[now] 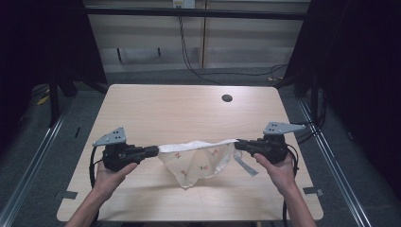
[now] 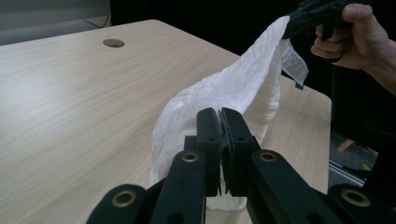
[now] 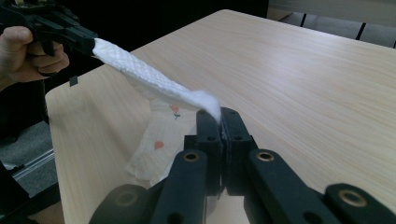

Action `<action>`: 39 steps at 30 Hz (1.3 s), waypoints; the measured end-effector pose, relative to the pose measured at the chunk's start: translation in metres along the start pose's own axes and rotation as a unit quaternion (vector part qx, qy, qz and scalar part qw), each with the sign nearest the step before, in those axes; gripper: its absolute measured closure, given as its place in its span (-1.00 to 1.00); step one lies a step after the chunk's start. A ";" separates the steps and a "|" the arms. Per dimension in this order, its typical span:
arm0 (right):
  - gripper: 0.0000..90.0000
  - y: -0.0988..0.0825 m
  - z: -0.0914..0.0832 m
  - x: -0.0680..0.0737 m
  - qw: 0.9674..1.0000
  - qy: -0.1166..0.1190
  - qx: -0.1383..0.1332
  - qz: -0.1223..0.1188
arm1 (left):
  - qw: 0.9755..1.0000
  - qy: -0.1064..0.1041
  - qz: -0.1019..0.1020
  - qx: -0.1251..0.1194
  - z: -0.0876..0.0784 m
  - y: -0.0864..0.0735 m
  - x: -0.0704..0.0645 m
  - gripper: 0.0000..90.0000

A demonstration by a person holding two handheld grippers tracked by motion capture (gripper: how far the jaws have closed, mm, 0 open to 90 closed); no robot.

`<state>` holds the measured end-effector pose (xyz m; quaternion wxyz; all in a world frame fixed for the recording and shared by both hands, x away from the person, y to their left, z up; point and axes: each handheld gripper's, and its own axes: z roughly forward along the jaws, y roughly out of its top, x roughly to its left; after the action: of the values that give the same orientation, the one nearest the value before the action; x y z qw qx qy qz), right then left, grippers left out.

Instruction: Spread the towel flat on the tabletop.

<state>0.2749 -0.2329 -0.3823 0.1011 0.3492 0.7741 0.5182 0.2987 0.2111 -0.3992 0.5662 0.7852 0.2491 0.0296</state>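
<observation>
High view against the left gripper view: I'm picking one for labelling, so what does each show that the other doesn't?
The high view alone shows the cloth's small printed flowers, its lower part hanging to a point, and the grey plates on both grippers. The left gripper view alone shows the printed label close up and the left hand-held gripper with jaws shut on the cloth's white quilted side. Both show the cloth stretched between the two grippers, the right hand-held gripper, and the table with its round hole.

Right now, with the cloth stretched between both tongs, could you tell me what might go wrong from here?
1. Each of the left tongs and right tongs pinches only a corner of the cloth, so a harder pull could slip one free.
2. The cloth's lower point sags to the table and may drag.
3. The label dangles and could snag.
</observation>
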 end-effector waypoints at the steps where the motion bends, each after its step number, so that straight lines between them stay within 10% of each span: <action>1: 0.96 0.006 -0.002 0.001 1.000 0.000 -0.003 -0.004 | 1.000 0.002 0.003 -0.002 -0.004 0.005 0.000 0.94; 24: 0.96 0.063 -0.028 0.019 0.997 0.008 -0.057 -0.045 | 0.998 0.014 0.032 -0.050 -0.032 0.045 -0.009 0.94; 39: 0.96 0.067 -0.056 0.063 0.996 0.018 -0.070 -0.057 | 0.995 0.021 0.060 -0.076 -0.067 0.054 -0.045 0.94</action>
<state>0.2288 -0.2187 -0.2863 0.1401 0.2874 0.7564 0.5706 0.2566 0.2379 -0.3164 0.6157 0.7529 0.2105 0.0991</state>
